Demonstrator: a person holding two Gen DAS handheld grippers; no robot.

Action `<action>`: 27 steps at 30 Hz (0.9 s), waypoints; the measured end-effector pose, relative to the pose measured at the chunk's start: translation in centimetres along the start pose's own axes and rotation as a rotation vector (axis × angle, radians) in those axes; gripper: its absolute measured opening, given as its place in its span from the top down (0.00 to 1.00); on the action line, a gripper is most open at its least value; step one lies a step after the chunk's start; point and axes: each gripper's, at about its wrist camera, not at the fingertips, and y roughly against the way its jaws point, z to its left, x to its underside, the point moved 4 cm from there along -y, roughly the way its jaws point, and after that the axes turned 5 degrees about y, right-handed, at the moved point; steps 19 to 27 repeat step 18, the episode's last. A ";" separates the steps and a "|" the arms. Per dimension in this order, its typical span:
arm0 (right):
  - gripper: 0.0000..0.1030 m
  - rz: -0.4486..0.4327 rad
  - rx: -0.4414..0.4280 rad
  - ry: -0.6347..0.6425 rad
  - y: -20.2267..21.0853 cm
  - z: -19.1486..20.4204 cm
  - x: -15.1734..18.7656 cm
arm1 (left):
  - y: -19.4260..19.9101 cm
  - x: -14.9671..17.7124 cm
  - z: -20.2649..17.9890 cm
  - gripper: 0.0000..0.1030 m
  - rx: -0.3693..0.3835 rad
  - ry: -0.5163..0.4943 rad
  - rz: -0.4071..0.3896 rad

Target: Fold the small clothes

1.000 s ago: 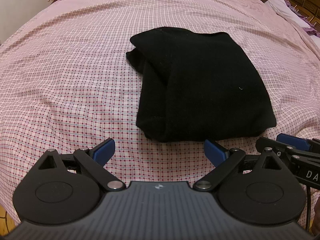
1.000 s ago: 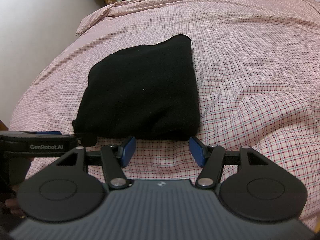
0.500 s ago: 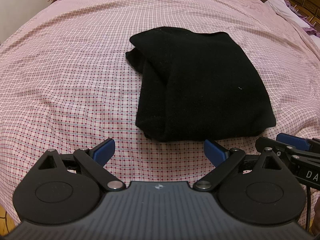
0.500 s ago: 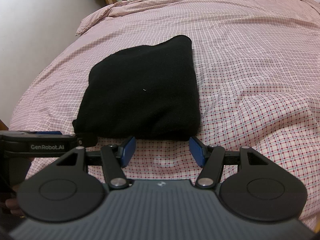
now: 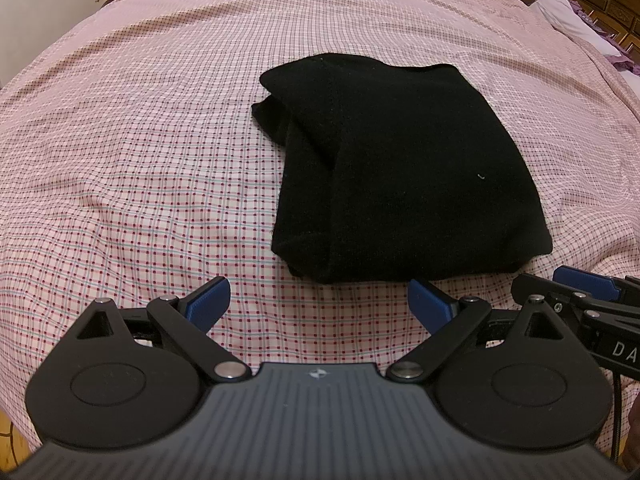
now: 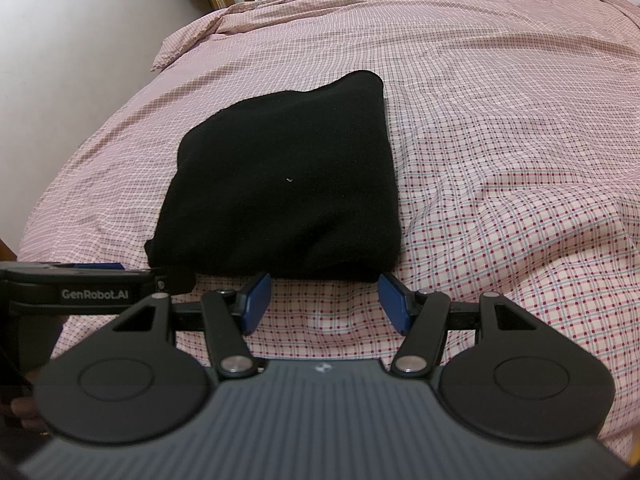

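Left wrist view, left tool gaping, tilted toward black garment

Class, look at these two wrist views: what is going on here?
A person holds two handheld grippers over a bed with a pink checked sheet. A black garment lies on it, already folded into a compact bundle. The left gripper and the right gripper both hover just short of its near edge, jaws open, gripping nothing.
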 end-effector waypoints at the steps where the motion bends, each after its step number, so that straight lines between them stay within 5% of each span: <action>1: 0.40 -0.001 0.000 0.000 0.0 0.1 0.0 | 0.0 0.0 0.0 0.05 0.000 0.000 0.000; 27: 0.40 -0.018 -0.002 0.005 0.1 -0.1 -0.4 | 0.3 -0.2 -0.1 0.05 -0.002 0.000 -0.013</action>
